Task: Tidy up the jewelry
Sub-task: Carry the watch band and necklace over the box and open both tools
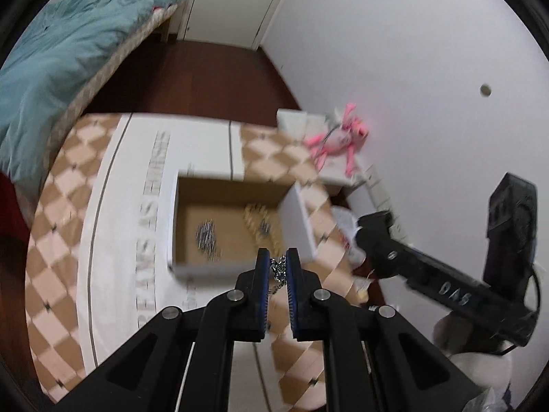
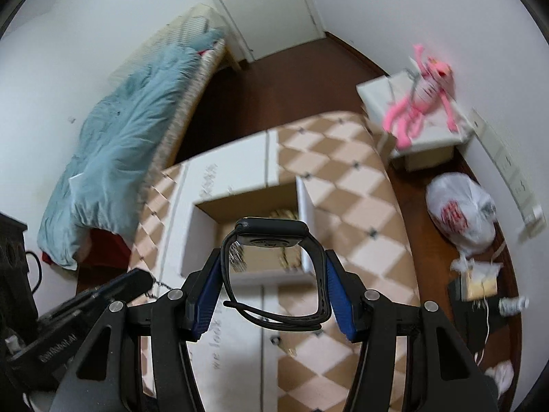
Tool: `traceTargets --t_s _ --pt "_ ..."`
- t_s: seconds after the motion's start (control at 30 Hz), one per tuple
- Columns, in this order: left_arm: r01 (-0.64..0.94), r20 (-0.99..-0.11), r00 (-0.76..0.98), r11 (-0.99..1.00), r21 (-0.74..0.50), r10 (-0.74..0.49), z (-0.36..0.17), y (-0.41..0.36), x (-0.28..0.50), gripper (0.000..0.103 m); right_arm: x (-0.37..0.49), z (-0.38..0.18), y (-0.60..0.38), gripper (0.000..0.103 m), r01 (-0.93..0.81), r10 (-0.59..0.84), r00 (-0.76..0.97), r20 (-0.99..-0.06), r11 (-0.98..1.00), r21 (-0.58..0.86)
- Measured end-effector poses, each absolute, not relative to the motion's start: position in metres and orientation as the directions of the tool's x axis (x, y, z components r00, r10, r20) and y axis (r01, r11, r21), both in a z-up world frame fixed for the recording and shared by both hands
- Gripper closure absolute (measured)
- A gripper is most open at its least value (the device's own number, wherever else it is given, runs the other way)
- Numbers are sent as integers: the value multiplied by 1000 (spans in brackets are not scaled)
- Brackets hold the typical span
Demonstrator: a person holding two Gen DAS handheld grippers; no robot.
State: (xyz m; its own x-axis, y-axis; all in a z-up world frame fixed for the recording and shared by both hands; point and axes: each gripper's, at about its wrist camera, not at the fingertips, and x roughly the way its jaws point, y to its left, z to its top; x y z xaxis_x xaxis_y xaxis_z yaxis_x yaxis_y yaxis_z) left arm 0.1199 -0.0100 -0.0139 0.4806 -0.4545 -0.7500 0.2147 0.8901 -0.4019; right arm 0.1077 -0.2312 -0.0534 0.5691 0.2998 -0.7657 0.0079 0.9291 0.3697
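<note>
Left wrist view: my left gripper [image 1: 278, 267] tilts downward, pinching a silver chain [image 1: 278, 268] above the cardboard box's [image 1: 240, 271] near edge. My right gripper [image 2: 272, 286], angled likewise, clamps a dark smartwatch [image 2: 272, 237] by its strap over that box.

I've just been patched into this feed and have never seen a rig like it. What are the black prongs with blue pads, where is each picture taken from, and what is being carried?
No robot here: a person carries a hand-held gripper in each hand, each with a fisheye camera looking along its two fingers.

The left view shows the left hand-held gripper pinching a thin silver metal chain between its blue pads.

The right view shows the right hand-held gripper clamped on a black rubber-strapped smartwatch.

Both hang over an open white cardboard box on a tan-and-white checkered tablecloth. Inside lie a gold chain and a dark beaded piece, both blurred.
</note>
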Motion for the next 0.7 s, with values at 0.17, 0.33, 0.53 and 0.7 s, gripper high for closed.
traceTargets --t_s 0.17,0.33,0.53,0.7 --pt "202 -763 489 906 -371 -422 -11 -8 161 96 154 -53 -220 44 -22 320 522 -791 931 363" --pt "154 -822 415 921 -358 -389 -47 -3 201 96 200 -85 -200 44 -52 324 408 -853 941 333" --pt "85 -873 345 938 -337 -345 -72 2 223 95 226 -117 -184 42 -69 318 314 -895 947 313" --pt "31 -903 338 962 -270 -264 -74 8 230 70 239 -132 -177 36 -67 323 252 -912 946 317"
